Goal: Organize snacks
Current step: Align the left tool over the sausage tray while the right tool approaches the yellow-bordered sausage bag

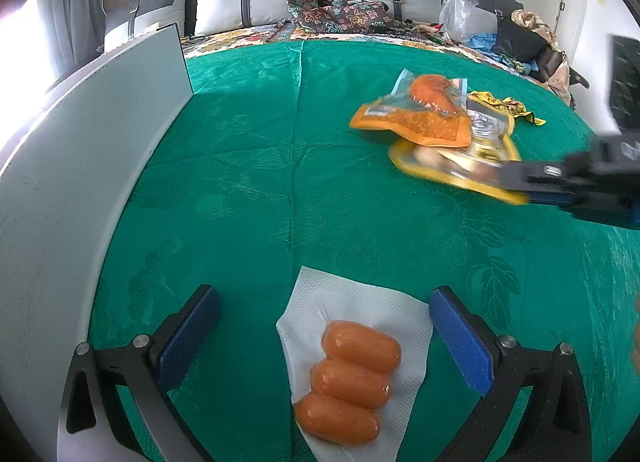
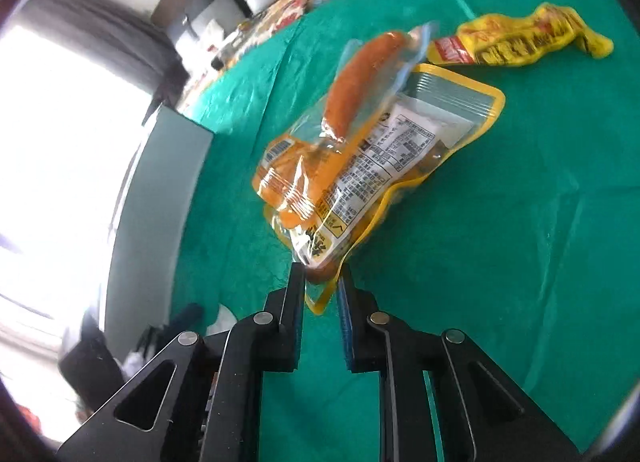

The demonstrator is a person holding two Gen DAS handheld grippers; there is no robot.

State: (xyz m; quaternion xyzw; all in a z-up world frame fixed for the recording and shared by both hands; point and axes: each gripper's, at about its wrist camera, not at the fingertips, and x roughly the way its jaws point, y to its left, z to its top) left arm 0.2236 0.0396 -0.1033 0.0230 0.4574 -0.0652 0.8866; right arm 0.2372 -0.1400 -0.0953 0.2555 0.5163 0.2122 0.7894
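Left wrist alone shows sausage pack (image 1: 352, 380)

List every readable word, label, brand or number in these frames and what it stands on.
None reads cleanly.
Yellow-edged pouch: white label of dense black print, blurred; large black characters near its lower end, unreadable.
Orange pouch: barcode, no legible digits.
Crumpled yellow wrapper: red logo patch and dark lettering, too blurred.

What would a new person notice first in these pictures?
Probably the bright green bedspread, then the right gripper shut on the corner of a yellow-edged snack pouch, with an orange pouch lying on top. Nearer, three sausages in a clear pack lie between the open left gripper's fingers.
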